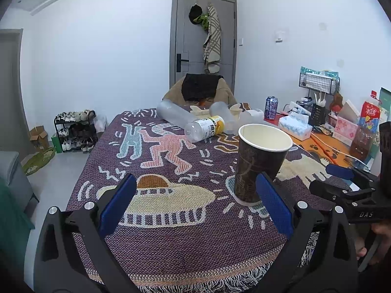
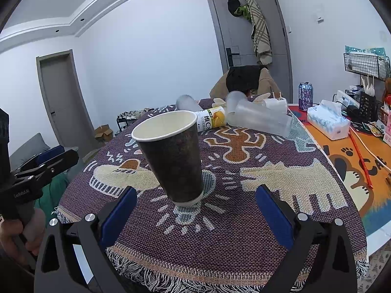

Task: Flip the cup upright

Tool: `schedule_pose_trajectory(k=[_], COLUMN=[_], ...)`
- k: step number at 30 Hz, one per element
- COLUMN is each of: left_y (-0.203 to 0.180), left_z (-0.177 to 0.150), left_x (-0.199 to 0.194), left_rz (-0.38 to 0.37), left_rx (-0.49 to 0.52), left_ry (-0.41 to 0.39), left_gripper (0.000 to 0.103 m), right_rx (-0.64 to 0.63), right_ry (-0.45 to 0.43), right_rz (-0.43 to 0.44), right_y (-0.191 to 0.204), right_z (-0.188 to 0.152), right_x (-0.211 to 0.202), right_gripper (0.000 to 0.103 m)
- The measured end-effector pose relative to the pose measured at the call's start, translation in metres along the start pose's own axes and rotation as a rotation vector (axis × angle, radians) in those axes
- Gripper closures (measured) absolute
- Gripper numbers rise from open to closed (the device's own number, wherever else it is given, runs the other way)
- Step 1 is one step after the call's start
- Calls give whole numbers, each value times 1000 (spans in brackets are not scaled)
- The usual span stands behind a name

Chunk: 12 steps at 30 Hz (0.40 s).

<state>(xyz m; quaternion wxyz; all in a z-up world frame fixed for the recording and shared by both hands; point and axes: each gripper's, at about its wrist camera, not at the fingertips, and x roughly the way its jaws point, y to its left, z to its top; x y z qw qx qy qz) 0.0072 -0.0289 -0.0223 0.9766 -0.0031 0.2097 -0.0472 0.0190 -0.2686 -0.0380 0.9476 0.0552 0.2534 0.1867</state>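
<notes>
Now upright, the cup (image 2: 173,156) stands just beyond the parted jaws.

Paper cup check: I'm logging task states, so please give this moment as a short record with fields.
cup: brown paper cup standing upright on its base, open mouth up, white inside
surface: patterned woven tablecloth
left gripper: open, holding nothing; cup just beyond its right-hand finger
right gripper: open, holding nothing; cup stands ahead of the gap, apart from both fingers
behind cup: clear plastic bottle lying on its side among toppled translucent cups
task state: cup appears already upright
</notes>
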Motion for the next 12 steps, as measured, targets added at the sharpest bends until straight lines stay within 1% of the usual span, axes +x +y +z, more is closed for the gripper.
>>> schedule_pose_trajectory(k=[9, 12], left_y=[2, 4], left_z=[1, 0], left_x=[1, 3], left_rz=[-13, -12], left_rx=[-11, -23], left_ry=[11, 21], left_gripper=[6, 6], right_rx=[-4, -11], right_ry=[6, 23], right_rz=[7, 11], right_y=[1, 3], right_z=[0, 1], right_x=[3, 6], right_gripper=[8, 8])
